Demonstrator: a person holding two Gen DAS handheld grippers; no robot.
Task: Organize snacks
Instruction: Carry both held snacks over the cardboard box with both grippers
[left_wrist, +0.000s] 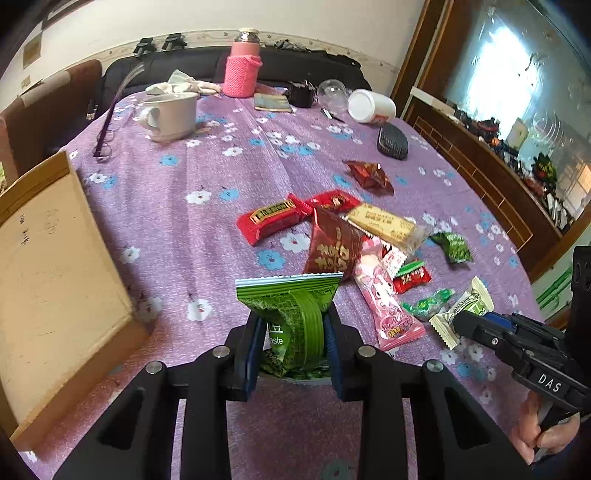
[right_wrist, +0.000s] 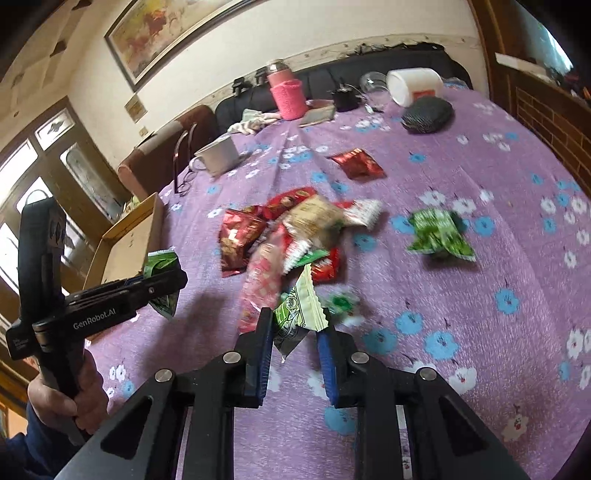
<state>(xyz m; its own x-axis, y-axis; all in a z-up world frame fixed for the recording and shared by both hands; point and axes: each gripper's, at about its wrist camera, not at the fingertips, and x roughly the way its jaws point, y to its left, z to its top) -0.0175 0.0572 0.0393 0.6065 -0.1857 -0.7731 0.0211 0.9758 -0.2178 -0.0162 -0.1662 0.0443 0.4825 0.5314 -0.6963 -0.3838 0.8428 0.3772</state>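
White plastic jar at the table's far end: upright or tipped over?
Tipped over: the white jar lies on its side on the tablecloth, round end facing the camera.

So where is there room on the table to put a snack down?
Bare cloth lies between the cardboard box and the snack pile, and between the white mug and that pile. Around the pile it's crowded.
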